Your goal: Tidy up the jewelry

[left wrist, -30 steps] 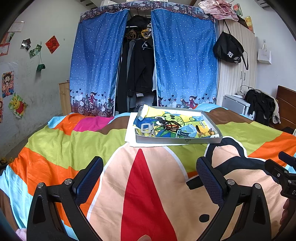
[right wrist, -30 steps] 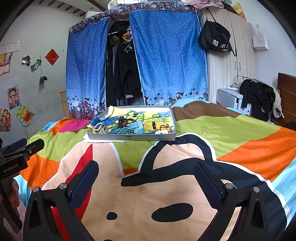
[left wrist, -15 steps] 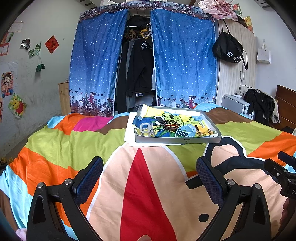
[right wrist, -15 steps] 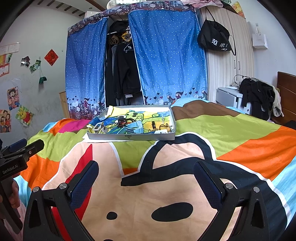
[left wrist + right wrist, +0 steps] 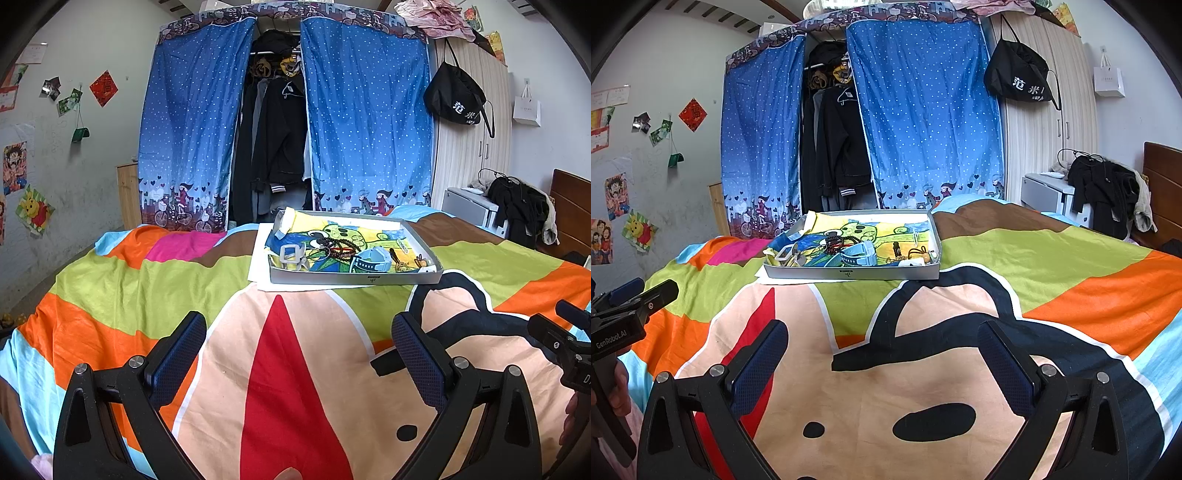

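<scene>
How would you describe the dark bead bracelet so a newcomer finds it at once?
Start at the shallow grey tray lying on the colourful bedspread in front of the blue curtains. Near the tray's middle lies the dark bead bracelet, between a pale square buckle and a light blue band. It alone is a string of small round dark beads.

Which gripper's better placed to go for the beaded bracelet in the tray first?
Left, marginally. The left gripper points almost straight at the beaded bracelet in the tray; from the right gripper the bracelet sits off to its left. Both are open, empty and well short of the tray.
</scene>
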A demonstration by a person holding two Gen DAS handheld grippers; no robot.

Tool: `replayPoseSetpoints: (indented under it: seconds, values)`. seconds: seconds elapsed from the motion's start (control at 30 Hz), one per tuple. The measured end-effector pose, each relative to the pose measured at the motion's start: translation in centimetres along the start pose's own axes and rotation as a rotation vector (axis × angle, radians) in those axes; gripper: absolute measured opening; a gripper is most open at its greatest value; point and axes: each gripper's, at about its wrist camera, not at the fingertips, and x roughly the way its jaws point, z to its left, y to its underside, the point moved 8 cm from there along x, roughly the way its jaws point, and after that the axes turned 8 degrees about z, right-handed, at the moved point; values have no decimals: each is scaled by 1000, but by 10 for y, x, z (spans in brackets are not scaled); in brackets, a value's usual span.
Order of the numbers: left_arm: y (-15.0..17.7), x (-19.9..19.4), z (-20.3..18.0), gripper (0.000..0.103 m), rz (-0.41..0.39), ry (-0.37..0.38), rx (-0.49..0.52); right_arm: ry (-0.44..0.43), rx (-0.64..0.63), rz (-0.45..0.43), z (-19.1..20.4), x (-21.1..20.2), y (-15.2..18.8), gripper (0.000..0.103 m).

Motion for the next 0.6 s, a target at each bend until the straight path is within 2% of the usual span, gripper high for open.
replayPoseSetpoints:
  seconds: [0.6]
  values:
    - [10, -2, -1, 98, 4, -13, -9, 0, 1, 0, 0, 0, 0, 103]
